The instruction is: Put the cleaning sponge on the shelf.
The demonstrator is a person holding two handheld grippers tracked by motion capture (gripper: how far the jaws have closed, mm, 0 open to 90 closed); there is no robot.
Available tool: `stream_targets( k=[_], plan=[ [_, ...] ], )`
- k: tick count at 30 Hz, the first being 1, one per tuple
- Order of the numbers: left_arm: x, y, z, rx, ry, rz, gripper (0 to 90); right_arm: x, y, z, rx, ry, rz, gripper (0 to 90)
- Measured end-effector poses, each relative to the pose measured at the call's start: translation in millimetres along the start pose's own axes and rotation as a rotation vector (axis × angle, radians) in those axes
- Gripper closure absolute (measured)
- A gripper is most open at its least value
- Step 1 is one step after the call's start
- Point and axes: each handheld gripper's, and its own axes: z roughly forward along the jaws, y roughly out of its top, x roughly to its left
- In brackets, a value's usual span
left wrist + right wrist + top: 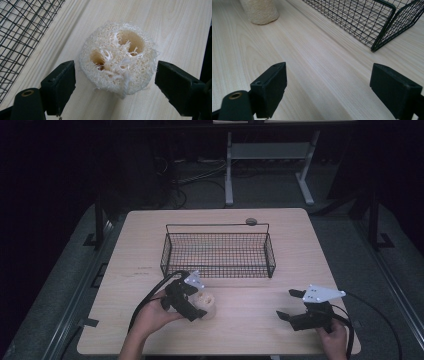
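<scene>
Now: loofah (119, 58) framed for a grasp.
It stands on the table (300, 250), between the wide-open left gripper's (115, 80) jaws, touching neither; wire basket (218, 251) just beyond. Best to close evenly on its flanks, gently, since it squashes. Right gripper (328, 87) gapes empty, well aside.

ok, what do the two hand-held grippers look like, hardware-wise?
Both are black. The left hand-held gripper and right hand-held gripper each carry a grey three-cornered plate on top and trail a black cable. The jaws end in blocky black pads. Forearms are bare, no sleeves visible.
</scene>
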Motion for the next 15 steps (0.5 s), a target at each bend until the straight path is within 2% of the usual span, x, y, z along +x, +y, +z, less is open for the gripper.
stream_targets(
  k=[15],
  plan=[
    [1.5,7.6,11.4,0.01,-0.025,-0.003,16.2,0.1,0.1,0.0,-0.005,0.001,0.0,13.5]
  ],
)
